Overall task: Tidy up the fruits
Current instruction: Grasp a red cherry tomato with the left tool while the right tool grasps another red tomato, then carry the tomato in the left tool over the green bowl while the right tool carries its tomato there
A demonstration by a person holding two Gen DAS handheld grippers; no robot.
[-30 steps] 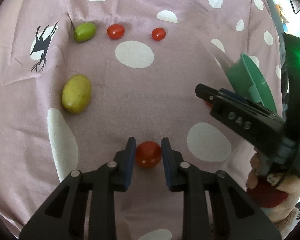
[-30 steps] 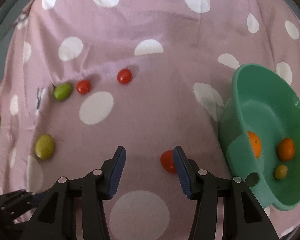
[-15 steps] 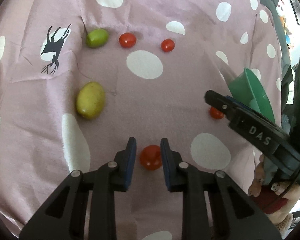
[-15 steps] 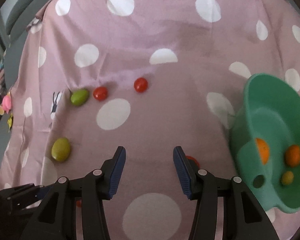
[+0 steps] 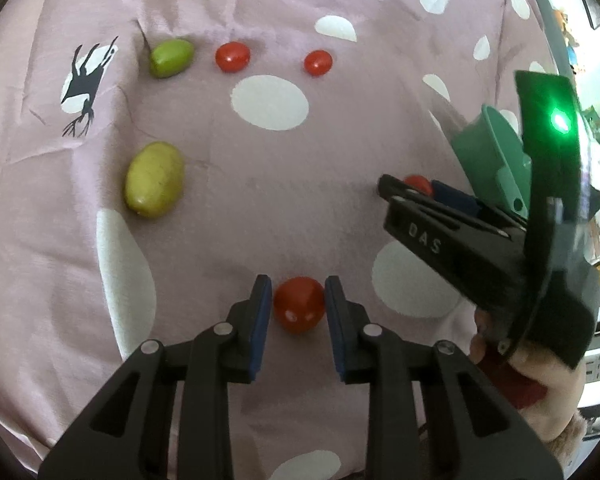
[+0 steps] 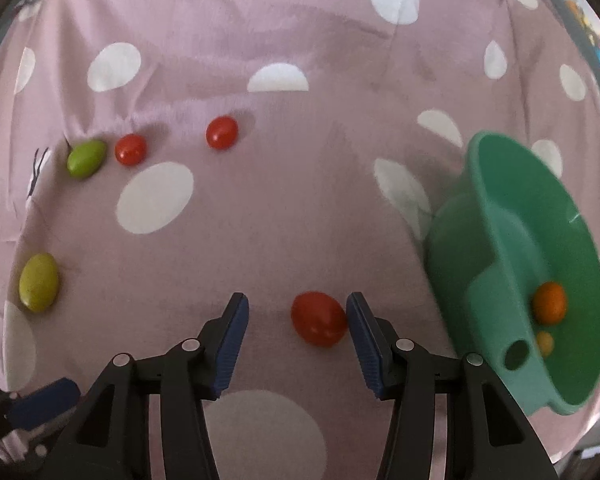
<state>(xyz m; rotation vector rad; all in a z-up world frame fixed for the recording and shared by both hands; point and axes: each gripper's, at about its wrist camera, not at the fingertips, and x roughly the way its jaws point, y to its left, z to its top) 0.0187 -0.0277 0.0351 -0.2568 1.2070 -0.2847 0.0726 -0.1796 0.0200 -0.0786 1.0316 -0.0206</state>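
So we're bracketing two small glossy red cherry tomatoes at once here. The left gripper [image 5: 296, 308] is narrowed around one red tomato [image 5: 299, 309], pads just beside its sides, though we can't tell if they're actually pressing yet. The right gripper [image 6: 298, 324] is standing wide, with the other red tomato [image 6: 319, 323] sitting off-centre, right up against its right pad [image 6: 360, 332].

Landmark is the teal plastic bowl [image 6: 496, 216]: the right tomato is lying just left of it on the mauve polka-dot cloth [image 6: 300, 40], and the left one is further left still. Inside the bowl we're seeing a small orange round fruit [image 6: 549, 302] and a tiny yellowish one [image 6: 545, 342].

Handling-wise, we're guessing these are light, smooth-skinned and a bit squishy, so they'll roll and squirt out if pinched off-centre. Best to take them across the widest middle, gently. The cloth is soft and wrinkly, so there's some give underneath.

Well left of the bowl: a yellow-green oval fruit [image 5: 154, 179], a smaller bright green oval fruit [image 5: 171, 57] and two more little red tomatoes [image 5: 232, 57] [image 5: 318, 62], all matte-to-shiny and egg-shaped.
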